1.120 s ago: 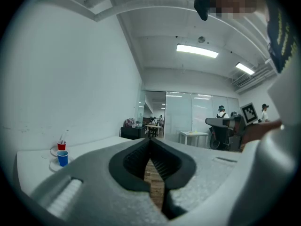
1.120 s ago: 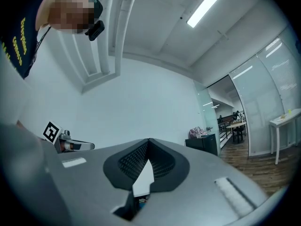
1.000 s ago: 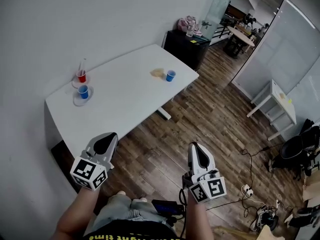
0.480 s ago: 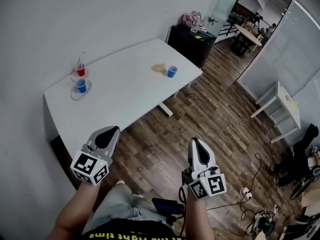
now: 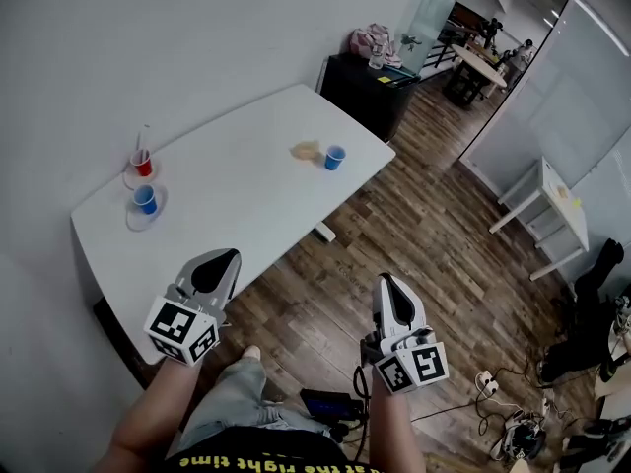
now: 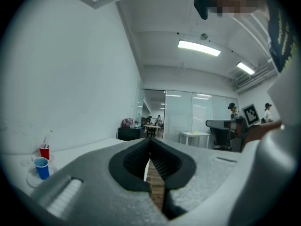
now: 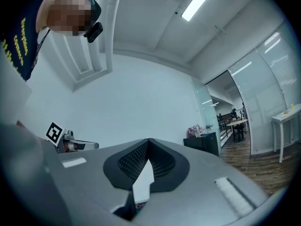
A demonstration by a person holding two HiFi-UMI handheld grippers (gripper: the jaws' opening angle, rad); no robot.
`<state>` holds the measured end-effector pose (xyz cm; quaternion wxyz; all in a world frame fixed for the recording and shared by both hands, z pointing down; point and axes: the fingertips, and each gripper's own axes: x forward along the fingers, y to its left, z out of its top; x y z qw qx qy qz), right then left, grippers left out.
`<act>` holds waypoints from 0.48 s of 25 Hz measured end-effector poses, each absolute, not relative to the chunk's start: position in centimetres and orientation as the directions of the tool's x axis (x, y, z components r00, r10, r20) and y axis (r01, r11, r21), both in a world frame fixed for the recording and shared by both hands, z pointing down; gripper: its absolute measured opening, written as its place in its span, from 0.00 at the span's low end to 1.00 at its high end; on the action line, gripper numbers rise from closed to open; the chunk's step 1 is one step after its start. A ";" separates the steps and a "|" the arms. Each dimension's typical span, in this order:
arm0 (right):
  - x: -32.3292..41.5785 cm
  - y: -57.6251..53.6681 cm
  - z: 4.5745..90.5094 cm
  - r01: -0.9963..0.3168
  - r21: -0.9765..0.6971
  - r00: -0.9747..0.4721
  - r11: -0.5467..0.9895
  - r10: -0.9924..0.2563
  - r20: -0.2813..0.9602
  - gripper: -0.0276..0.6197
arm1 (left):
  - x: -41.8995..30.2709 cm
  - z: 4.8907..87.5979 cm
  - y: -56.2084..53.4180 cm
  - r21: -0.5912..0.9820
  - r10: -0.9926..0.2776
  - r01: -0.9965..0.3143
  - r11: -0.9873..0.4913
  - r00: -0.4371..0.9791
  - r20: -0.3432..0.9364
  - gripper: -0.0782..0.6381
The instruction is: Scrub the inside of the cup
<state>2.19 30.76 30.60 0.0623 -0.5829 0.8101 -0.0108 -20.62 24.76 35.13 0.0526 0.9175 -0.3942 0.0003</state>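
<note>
— Where are your grippers right now?

— Both are off the white table [image 5: 237, 190], over the wooden floor in front of its near long edge. My left gripper [image 5: 219, 264] has its jaws pressed together with nothing between them. My right gripper [image 5: 386, 289] is the same: jaws together, empty. Both point level towards the table.

— And the cup?

— I see three cups on the table. One small blue cup [image 5: 335, 157] stands upright and alone near the table's right end, close to the near edge. A pale tan thing [image 5: 307, 150], perhaps a sponge or cloth, lies on the table at that same end; I can't tell whether they touch.

— The other two?

— They're at the table's left end. A red cup [image 5: 143, 163] stands towards the wall side with a thin stick or straw leaning out of it. A second blue cup [image 5: 146, 199] stands towards the near edge on a clear saucer [image 5: 130, 217]. All three are upright, and I can't see inside any of them.
</note>
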 end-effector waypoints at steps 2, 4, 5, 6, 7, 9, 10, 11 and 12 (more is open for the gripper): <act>1.6 29.1 29.9 -0.947 -0.081 -0.304 0.312 -0.948 -0.097 0.05 | -21.0 34.8 22.6 0.105 -0.717 -0.716 -0.690 0.696 0.036 0.11; 1.1 27.7 29.2 -0.950 -0.071 -0.295 0.303 -0.950 -0.104 0.05 | -21.3 34.5 20.5 0.114 -0.713 -0.711 -0.694 0.701 0.030 0.11; 0.9 27.0 29.0 -0.953 -0.068 -0.288 0.296 -0.952 -0.107 0.05 | -21.2 34.3 19.4 0.118 -0.709 -0.706 -0.698 0.705 0.026 0.11; 0.8 26.3 28.9 -0.955 -0.068 -0.280 0.288 -0.954 -0.107 0.05 | -21.1 34.2 18.4 0.121 -0.703 -0.699 -0.704 0.711 0.021 0.11; 0.8 25.8 29.0 -0.958 -0.069 -0.271 0.279 -0.957 -0.106 0.05 | -20.9 34.0 17.6 0.121 -0.695 -0.691 -0.713 0.719 0.017 0.11; 0.6 24.9 29.3 -0.963 -0.074 -0.251 0.259 -0.963 -0.099 0.05 | -20.7 34.0 16.3 0.120 -0.677 -0.673 -0.730 0.736 0.014 0.11; 0.5 24.5 29.4 -0.966 -0.076 -0.241 0.249 -0.966 -0.096 0.05 | -20.7 34.0 15.8 0.121 -0.669 -0.665 -0.737 0.743 0.014 0.11; 0.4 24.1 29.4 -0.968 -0.077 -0.231 0.239 -0.968 -0.095 0.05 | -20.8 34.0 15.2 0.123 -0.662 -0.658 -0.743 0.749 0.014 0.11; 0.2 23.7 29.3 -0.970 -0.077 -0.221 0.229 -0.970 -0.096 0.05 | -21.0 34.1 14.6 0.127 -0.656 -0.652 -0.747 0.755 0.015 0.11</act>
